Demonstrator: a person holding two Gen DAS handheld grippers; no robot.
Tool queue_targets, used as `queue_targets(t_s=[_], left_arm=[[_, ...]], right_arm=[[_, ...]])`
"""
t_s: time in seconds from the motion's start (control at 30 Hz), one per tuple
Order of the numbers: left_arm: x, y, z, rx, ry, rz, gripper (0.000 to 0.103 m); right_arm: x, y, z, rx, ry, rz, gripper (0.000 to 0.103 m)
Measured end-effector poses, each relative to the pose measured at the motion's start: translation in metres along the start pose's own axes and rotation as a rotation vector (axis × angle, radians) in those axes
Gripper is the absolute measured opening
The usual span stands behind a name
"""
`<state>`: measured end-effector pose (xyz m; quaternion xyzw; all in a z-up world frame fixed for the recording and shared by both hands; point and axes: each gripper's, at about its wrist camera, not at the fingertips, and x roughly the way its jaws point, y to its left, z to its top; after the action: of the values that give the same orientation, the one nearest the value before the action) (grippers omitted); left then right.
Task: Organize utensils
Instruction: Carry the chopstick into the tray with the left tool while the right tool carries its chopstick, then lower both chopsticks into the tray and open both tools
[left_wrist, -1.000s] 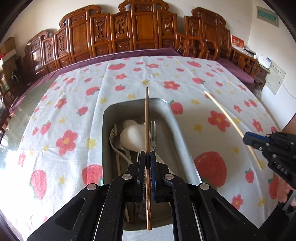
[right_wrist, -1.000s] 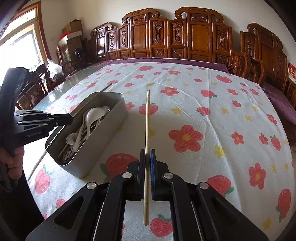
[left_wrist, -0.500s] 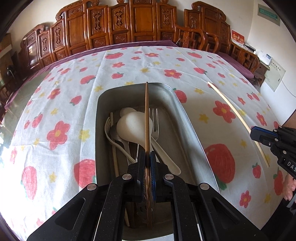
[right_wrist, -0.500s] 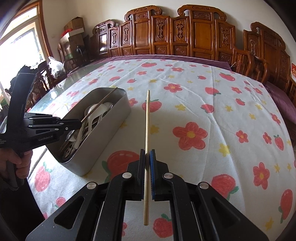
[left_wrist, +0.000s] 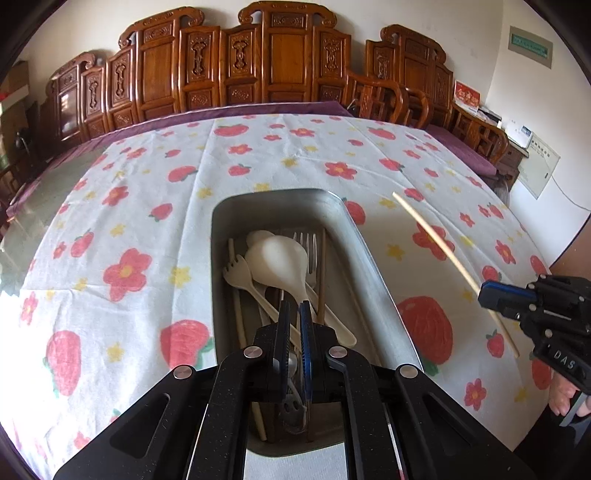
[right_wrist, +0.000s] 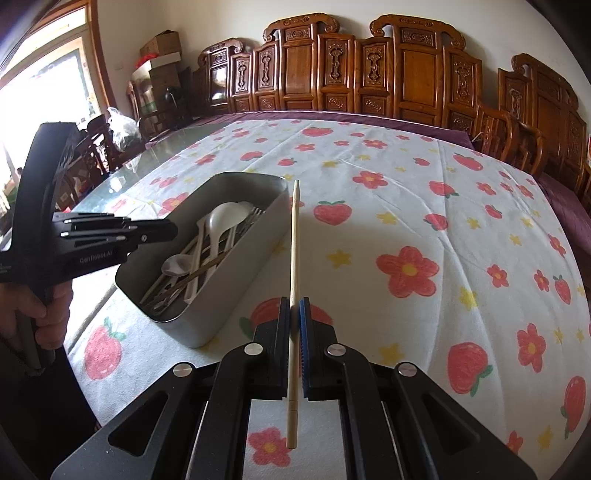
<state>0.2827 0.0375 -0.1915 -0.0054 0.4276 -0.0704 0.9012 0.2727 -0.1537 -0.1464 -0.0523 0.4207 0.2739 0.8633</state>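
Two grippers: both were hand-held over a strawberry-and-flower tablecloth.
Right gripper: it was clamped on a pale bamboo chopstick, pads pinching the thicker back part, with a short butt end sticking out behind.
Chopstick position: it was in the air, clear of the cloth, with its thin tip just beside the far right corner of the metal tray and not yet over the opening.
Left gripper: it hung over the near end of the tray, jaws a narrow slit apart with nothing between them.
Tray contents: a white rice paddle, a steel fork, a cream spork, a dark wooden chopstick, a metal spoon and a few more handles lay lengthwise.
Handling, judged: the stick looked light, stiff and smooth, and it tapered. A grip so far back probably leaves a long lever, so it could pivot or slip between the pads if the tip knocked the rim.
Best hold, judged: near mid-length, across the thicker part, with the stick kept parallel to the tray's long side.
Fragility, judged: low. The likelier mishap was rolling off the heaped spoons.
Writing on left gripper body: "GenRobot.AI".
Writing on right gripper body, seen from the left wrist: "DAS".
Wall signs: a green plaque and a red card were too small to read.
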Motion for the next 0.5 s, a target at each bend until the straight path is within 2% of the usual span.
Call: queue_targets(t_s=[0.2, 0.5], left_arm=[[-0.015, 0.014, 0.005, -0.025, -0.033, -0.009, 0.005], [-0.033, 0.037, 0.011, -0.033, -0.077, 0.030, 0.005]], right_arm=[[-0.005, 0.012, 0.009, 0.000, -0.011, 0.006, 0.006], [0.008, 0.037, 0.032, 0.001, -0.010, 0.036, 0.006]])
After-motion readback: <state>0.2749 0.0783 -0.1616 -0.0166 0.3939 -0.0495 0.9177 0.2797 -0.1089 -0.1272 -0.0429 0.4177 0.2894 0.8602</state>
